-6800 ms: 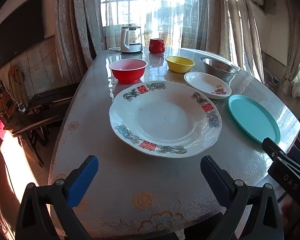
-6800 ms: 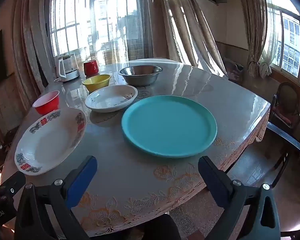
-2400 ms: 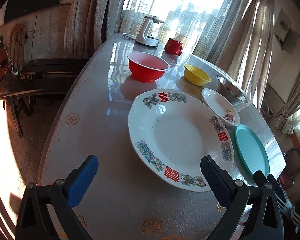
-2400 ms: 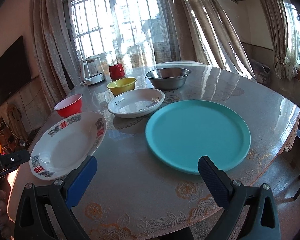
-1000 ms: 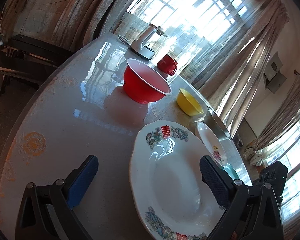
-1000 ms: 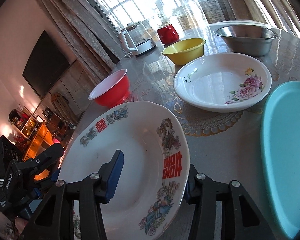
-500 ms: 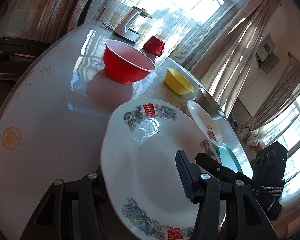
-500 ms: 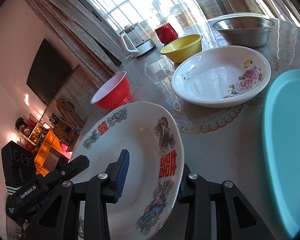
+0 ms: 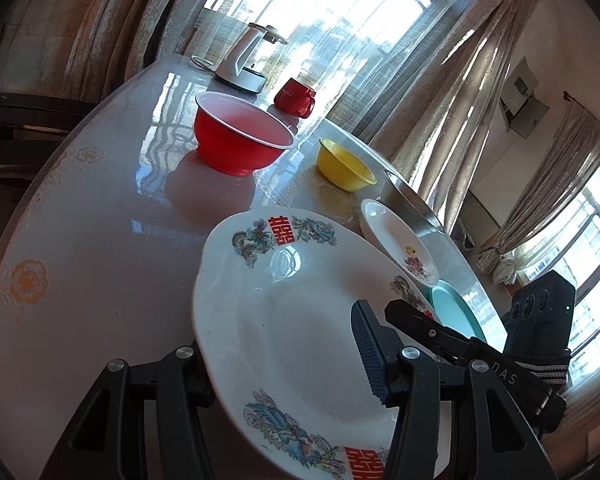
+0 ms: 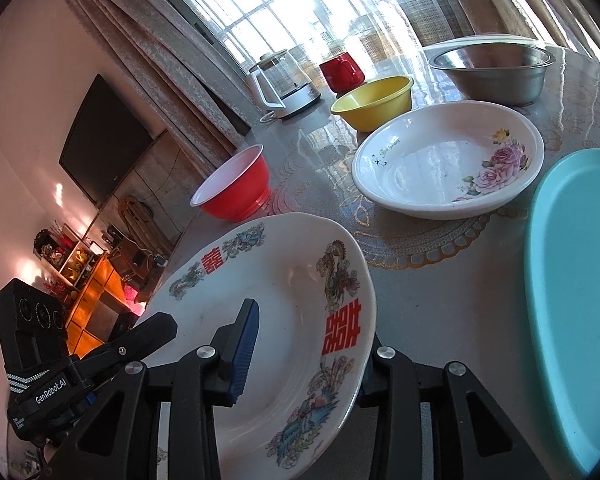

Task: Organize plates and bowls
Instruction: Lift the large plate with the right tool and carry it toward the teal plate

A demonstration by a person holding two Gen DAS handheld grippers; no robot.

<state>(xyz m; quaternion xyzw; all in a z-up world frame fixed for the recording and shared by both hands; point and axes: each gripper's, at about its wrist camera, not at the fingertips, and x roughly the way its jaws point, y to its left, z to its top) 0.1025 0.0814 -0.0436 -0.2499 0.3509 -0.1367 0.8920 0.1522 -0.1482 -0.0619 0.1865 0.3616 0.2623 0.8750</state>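
**Large patterned plate gripped at two rim points**

The large patterned plate [image 9: 300, 332] is clamped at its near rim by both claws. The left gripper [image 9: 284, 364] is closed to a narrow gap across the rim, one finger [image 9: 370, 350] lying inside the well and the other under the edge at about 8 o'clock of the plate. The right gripper [image 10: 304, 344] is likewise pinched on the rim, at about 5 o'clock in its own view, its blue pad [image 10: 244, 344] resting on the inner face.

The plate appears tilted, near edge raised, over the table [image 9: 100, 240]. The teal plate [image 10: 572, 292] lies at 3 o'clock of the right claw, just beside the held plate, with the rose dish [image 10: 448, 160] at 1 o'clock. Being nearer, the right hand would probably lead any carry across onto the teal plate.
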